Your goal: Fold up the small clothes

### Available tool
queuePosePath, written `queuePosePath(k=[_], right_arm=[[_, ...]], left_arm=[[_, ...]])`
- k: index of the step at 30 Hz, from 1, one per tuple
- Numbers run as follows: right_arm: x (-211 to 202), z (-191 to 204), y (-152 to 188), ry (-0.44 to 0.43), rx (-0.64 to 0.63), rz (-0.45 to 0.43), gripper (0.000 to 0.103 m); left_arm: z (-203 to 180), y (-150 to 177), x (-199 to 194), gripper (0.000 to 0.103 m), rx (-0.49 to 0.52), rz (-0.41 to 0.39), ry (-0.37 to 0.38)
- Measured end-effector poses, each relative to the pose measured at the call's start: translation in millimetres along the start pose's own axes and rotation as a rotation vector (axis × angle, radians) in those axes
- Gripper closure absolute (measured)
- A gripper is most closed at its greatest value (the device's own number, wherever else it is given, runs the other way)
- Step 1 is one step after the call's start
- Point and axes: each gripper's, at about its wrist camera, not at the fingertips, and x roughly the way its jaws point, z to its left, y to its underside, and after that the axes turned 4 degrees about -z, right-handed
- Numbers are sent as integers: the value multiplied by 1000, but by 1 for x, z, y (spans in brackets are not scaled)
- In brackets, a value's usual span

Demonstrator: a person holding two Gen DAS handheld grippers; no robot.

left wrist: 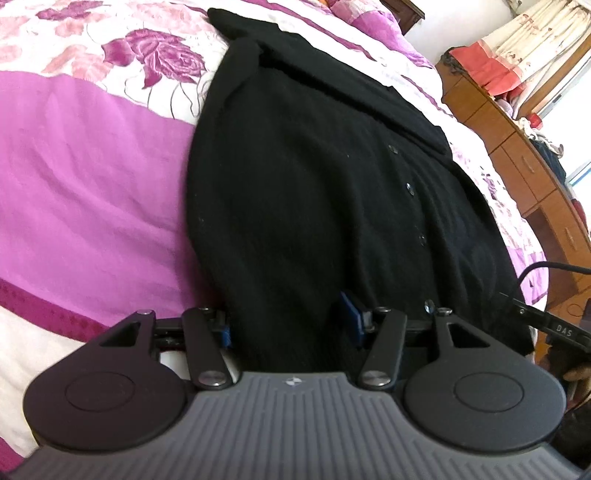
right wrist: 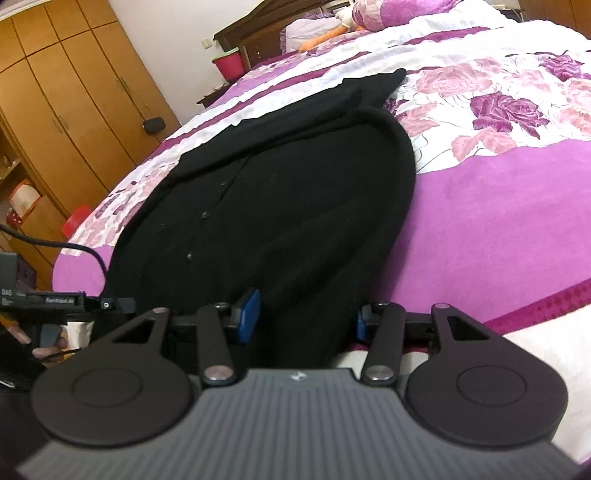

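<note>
A black buttoned knit garment (left wrist: 314,177) lies lengthwise on the bed, its sleeves folded in along the sides; it also shows in the right wrist view (right wrist: 280,199). My left gripper (left wrist: 288,321) is open, its blue-padded fingers (left wrist: 351,317) straddling the garment's near hem. My right gripper (right wrist: 306,317) is open too, its blue pads (right wrist: 247,314) on either side of the same near edge. Neither is closed on the cloth. The other gripper's body (left wrist: 554,325) shows at the right edge of the left view, and at the left edge of the right view (right wrist: 48,306).
The bed has a purple, white and rose-patterned cover (left wrist: 92,177). Wooden drawers (left wrist: 517,147) stand beside the bed. A wooden wardrobe (right wrist: 62,92), a red bin (right wrist: 229,64) and the headboard (right wrist: 258,33) lie beyond. A black cable (right wrist: 74,247) trails near the bed's corner.
</note>
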Motion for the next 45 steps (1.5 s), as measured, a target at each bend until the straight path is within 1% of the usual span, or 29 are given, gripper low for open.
queuePosePath(k=[1, 5, 6, 7, 8, 9, 10, 11, 12, 13, 15, 17, 21, 24, 31, 37, 42, 45], right_arm=[[0, 0, 0, -8, -1, 0, 51], [4, 0, -2, -43, 1, 1, 51], [4, 0, -2, -46, -2, -1, 52], [4, 1, -1, -49, -7, -3, 56], [5, 1, -1, -51, -12, -4, 68], [5, 1, -1, -53, -8, -3, 75], [5, -1, -1, -60, 11, 1, 86], [5, -4, -1, -73, 42, 4, 90], [6, -5, -1, -82, 58, 1, 91], [4, -5, -1, -86, 62, -7, 92], [2, -5, -3, -107, 78, -27, 92], [-2, -6, -7, -151, 124, -54, 95], [-5, -9, -17, -204, 182, -104, 95], [-7, -11, -27, -241, 232, -149, 95], [-8, -20, -51, -270, 339, -277, 96], [0, -23, -75, -280, 358, -364, 96], [12, -24, -97, -286, 371, -431, 96], [21, -27, -111, -287, 380, -456, 96]], left_arm=[[0, -1, 1, 43, 1, 1, 3], [-5, -1, 5, 45, 11, 3, 3], [-6, 0, 5, 52, 17, 2, 2], [-7, 0, 5, 65, 16, 2, 1], [-6, 1, 5, 70, 7, 6, 8], [-5, 1, 5, 77, -7, 10, 15], [-4, 1, 4, 83, -19, 12, 22], [-4, 2, 4, 85, -25, 13, 30], [-4, 1, 2, 90, -32, 11, 39], [-4, 0, 0, 93, -44, 5, 55], [-4, -4, -6, 95, -68, -17, 94], [-6, -9, -14, 96, -82, -50, 129], [-11, -27, -27, 96, -100, -127, 177], [-16, -42, -34, 96, -94, -187, 173], [-25, -73, -42, 96, -134, -299, 198], [-25, -95, -55, 96, -157, -380, 209], [-34, -120, -56, 96, -152, -440, 193], [-40, -137, -50, 96, -134, -469, 168]])
